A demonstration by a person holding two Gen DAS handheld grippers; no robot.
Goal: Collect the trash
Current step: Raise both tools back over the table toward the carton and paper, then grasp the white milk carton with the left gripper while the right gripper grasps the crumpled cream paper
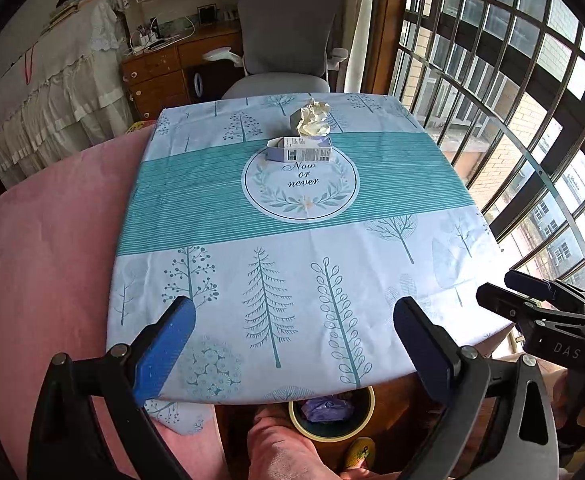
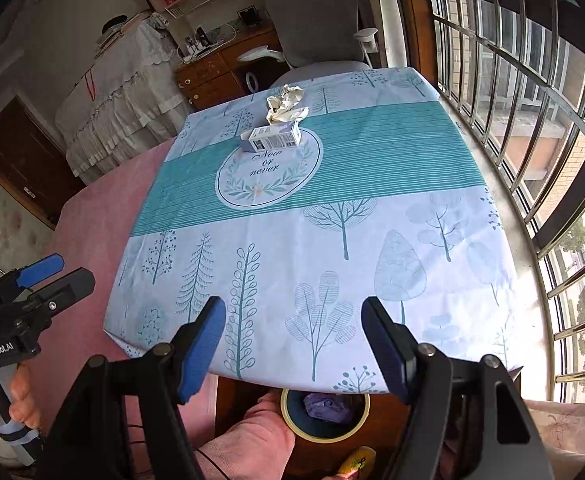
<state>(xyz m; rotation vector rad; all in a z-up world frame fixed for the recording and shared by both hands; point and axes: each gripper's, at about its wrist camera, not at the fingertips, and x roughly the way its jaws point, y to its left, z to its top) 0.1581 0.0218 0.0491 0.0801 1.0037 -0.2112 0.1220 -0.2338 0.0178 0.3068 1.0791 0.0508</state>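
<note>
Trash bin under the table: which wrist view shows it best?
Left wrist. The trash bin sits between the open fingers with most of its rim and the purple wad inside visible. In the right wrist view, the bin is also visible but darker, with the table edge covering more.

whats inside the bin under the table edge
In the bin lies a crumpled purple wrapper on a dark bottom. The far part of the bin is covered by the tablecloth edge, so anything else inside cannot be seen.
</note>
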